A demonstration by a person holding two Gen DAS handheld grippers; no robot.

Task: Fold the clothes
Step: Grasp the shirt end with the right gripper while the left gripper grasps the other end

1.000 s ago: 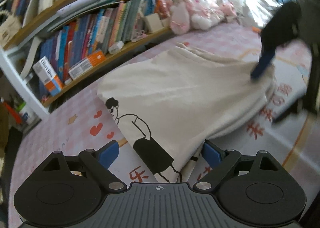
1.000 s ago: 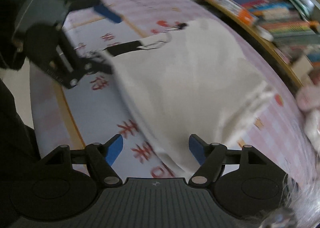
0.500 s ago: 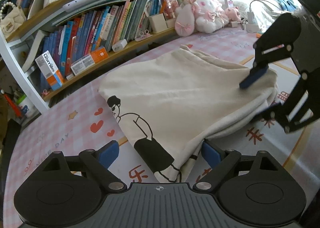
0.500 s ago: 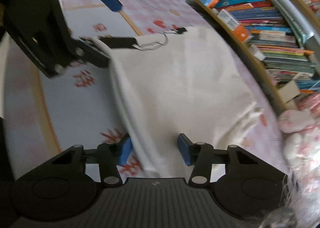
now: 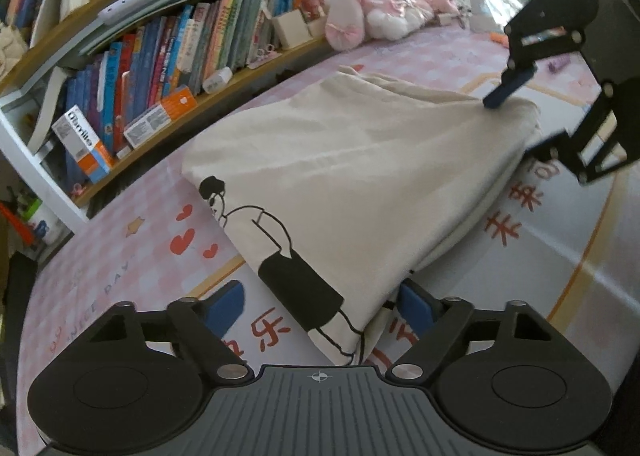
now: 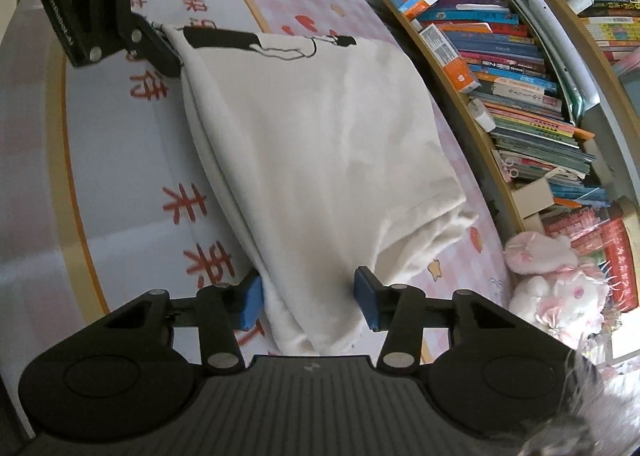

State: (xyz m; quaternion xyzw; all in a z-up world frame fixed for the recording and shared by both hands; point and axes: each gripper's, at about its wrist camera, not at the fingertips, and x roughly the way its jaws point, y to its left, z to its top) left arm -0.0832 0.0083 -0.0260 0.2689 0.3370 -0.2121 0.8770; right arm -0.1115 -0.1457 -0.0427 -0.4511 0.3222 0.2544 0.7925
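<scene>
A cream T-shirt with a black cartoon figure lies folded on the pink and white play mat. In the left wrist view its near printed corner rests between the blue pads of my left gripper, which is open. My right gripper straddles the far corner, one finger above the cloth and one below. The right wrist view shows the T-shirt bunched between the pads of my right gripper, open around the fabric. My left gripper stands open at the far printed corner.
A low curved bookshelf packed with books runs along the mat's far side. Pink and white plush toys sit at its end, and they show as plush toys close to my right gripper. The mat carries red characters.
My right gripper moved in over the shirt's corner and its fingers narrowed somewhat around the cloth. My left gripper held its place at the printed corner, still open.
</scene>
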